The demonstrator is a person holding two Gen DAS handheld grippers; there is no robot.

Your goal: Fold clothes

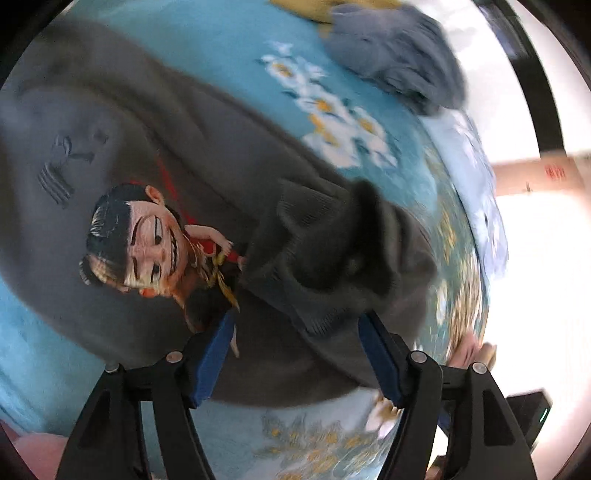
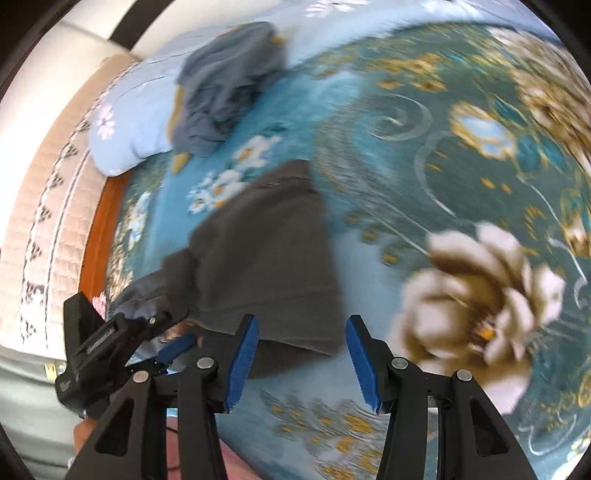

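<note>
A dark grey sweatshirt [image 1: 207, 155] is laid part-folded ahead of both wide-open, empty grippers, left [image 1: 297, 354] and right [image 2: 301, 360]; a blue-grey garment [image 2: 229, 85] beyond is judged unfolded.

Motion blur smears both views. In the left wrist view the sweater [image 1: 207, 155] covers much of the bed [image 1: 221, 51], and its cuff [image 1: 325, 254] is a soft, dark lump between the fingers [image 1: 212, 360]; contact cannot be judged. A yellow cloth [image 1: 314, 7] is cut off by the top edge. The blue-grey garment [image 2: 225, 85] hides part of the pillow [image 2: 136, 122]. The left gripper [image 2: 177, 345] hides the sweater's near corner.
</note>
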